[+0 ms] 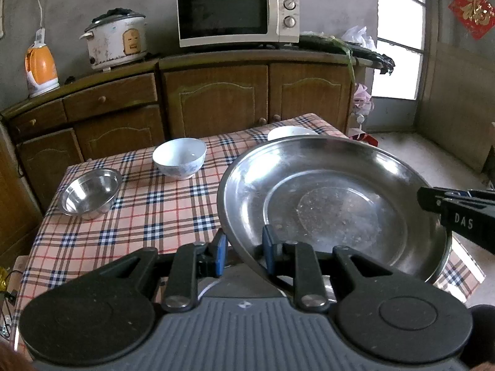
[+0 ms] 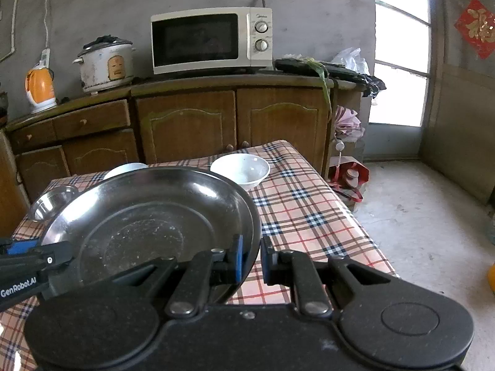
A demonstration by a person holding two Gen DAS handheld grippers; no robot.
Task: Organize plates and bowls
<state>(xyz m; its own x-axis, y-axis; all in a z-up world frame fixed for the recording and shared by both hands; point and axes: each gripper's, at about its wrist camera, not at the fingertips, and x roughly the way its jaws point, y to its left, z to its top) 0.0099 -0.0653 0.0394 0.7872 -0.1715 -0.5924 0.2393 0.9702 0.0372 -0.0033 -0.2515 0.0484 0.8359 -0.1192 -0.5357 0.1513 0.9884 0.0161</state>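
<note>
On the left of the checked tablecloth [image 1: 148, 216] sits a small steel bowl [image 1: 91, 192], and just right of it, farther back, a white bowl [image 1: 179, 157]. The left gripper [image 1: 243, 247] pinches the near-left rim of a large steel plate [image 1: 334, 210], its blue pads [image 1: 220, 252] closed on the metal. The plate is tilted above the table, its far rim hiding part of a second white bowl [image 2: 240, 167] near the table's far right corner. On the right, the right gripper [image 2: 251, 261] clamps the plate's opposite rim. Behind, a wooden cabinet [image 1: 216, 92] carries a kettle [image 1: 40, 69], rice cooker [image 1: 116, 41] and microwave [image 1: 236, 15].
</note>
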